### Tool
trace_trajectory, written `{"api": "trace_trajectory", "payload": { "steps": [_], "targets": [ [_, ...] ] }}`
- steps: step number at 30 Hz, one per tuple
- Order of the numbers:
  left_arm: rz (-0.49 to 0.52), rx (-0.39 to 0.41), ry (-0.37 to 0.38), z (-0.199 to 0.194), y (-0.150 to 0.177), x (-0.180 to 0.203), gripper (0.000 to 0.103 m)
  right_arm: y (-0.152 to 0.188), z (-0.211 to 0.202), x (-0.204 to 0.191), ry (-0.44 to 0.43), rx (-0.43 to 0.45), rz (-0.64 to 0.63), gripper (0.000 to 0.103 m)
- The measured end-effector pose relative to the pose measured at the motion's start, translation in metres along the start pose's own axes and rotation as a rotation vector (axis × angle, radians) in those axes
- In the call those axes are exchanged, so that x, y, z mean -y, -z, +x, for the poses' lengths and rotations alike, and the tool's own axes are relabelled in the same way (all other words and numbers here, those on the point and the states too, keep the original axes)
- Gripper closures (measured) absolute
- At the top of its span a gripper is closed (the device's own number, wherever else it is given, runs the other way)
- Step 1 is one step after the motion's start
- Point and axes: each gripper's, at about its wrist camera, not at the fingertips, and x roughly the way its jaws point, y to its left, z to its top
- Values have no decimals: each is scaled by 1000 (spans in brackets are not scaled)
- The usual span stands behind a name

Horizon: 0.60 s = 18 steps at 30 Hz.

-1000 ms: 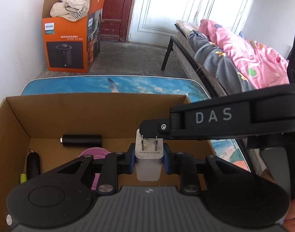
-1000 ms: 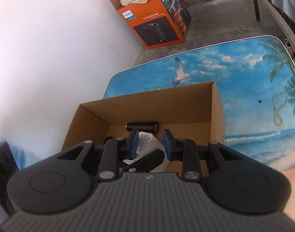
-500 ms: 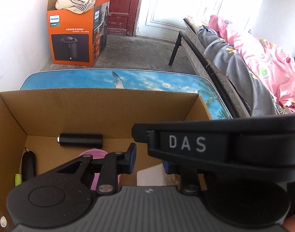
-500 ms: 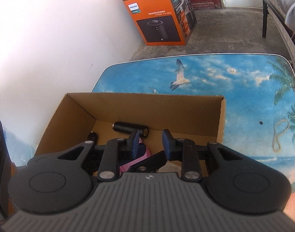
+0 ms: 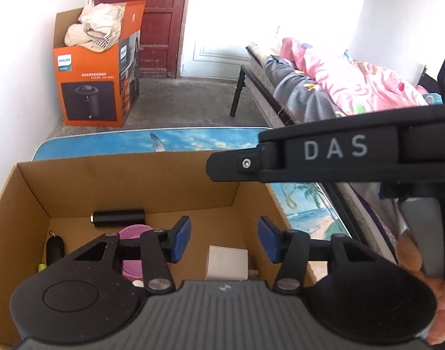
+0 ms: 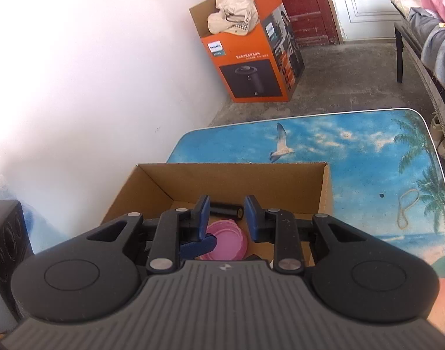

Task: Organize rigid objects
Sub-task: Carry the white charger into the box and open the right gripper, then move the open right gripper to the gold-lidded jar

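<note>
My left gripper (image 5: 224,233) hangs inside the open cardboard box (image 5: 135,175), its jaws opening with nothing between them. A white plug charger (image 5: 227,264) lies on the box floor just below the blue pads. Further left in the box lie a black cylinder (image 5: 118,218), a pink lid (image 5: 133,233) and a black key fob (image 5: 54,249). My right gripper (image 6: 226,213) hovers above the box with only a narrow gap between its pads, and that gap is empty. Its side-on fingers (image 5: 237,166) cross the left wrist view above the box.
The box sits on a beach-print table (image 6: 368,151) with a rubber band (image 6: 406,207) lying on it. An orange appliance carton (image 5: 97,87) stands on the floor by the white wall. A bed with pink bedding (image 5: 354,81) runs along the right. A black speaker (image 6: 6,245) stands at the left.
The left jaws let go of the white charger, which now lies on the box floor. Both grippers have lifted, and the right one has drawn back from the charger.
</note>
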Motion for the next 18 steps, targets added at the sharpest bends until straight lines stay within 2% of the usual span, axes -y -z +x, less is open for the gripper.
{"api": "trace_trajectory", "payload": {
  "steps": [6,8,12,18],
  "targets": [
    [87,63,49,-59,29,7,18,33,-79,-11,-62,125,23,75],
    [117,74,63,-76,45,5,12,50,-102,-15,-77,169,23,73],
    [133,88,72,-104,80,-6,8,97,-136,-24,-100,219,40,70],
    [104,100,54,-129,132,-33,8,158,-138,-34,-90,186,82,63]
  ]
}}
